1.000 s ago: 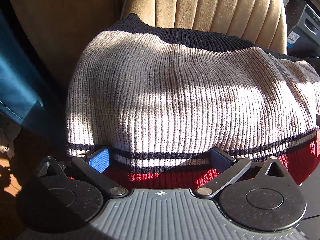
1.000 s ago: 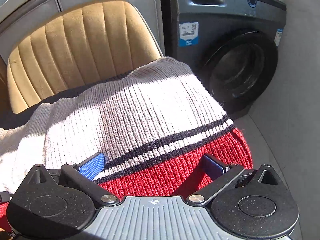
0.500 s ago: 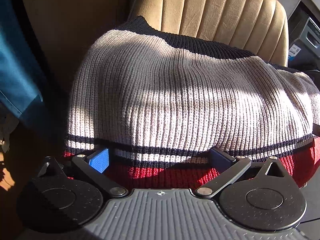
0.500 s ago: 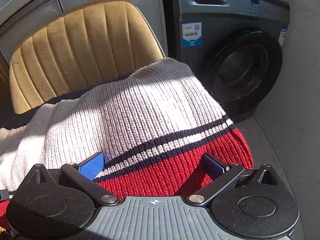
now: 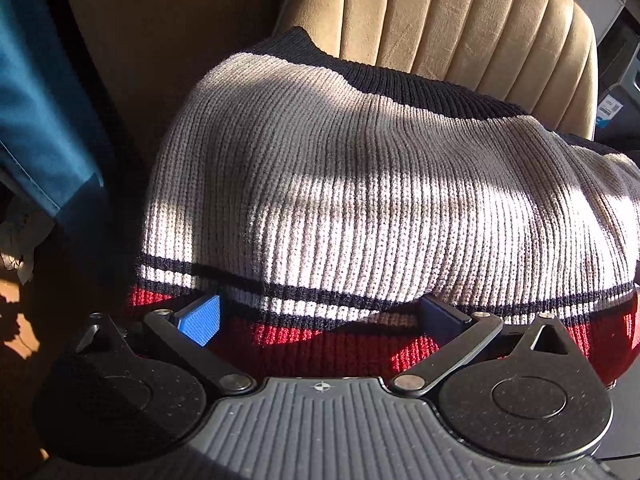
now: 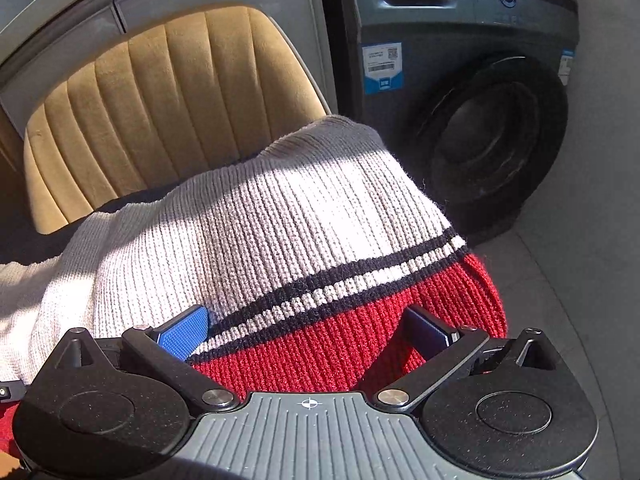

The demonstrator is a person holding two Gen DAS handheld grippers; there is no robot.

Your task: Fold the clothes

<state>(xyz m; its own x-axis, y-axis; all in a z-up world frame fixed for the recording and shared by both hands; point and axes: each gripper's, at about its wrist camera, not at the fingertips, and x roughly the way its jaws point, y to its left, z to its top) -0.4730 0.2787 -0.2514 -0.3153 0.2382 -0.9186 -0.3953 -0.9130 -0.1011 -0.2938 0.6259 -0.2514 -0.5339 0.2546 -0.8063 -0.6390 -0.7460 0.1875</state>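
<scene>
Both tools' fingertips hidden under sweater (image 5: 360,200) | grip unclear | chair (image 6: 168,100) partly covered

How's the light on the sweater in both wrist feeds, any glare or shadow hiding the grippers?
Left wrist view: hard sunlight bands the sweater, its upper part shadowed; the left gripper sits in shade, fingers apart, fabric between them. Right wrist view: brighter and sharp, the right gripper clear against the red hem; fisheye bends the washing machine and chair.
</scene>
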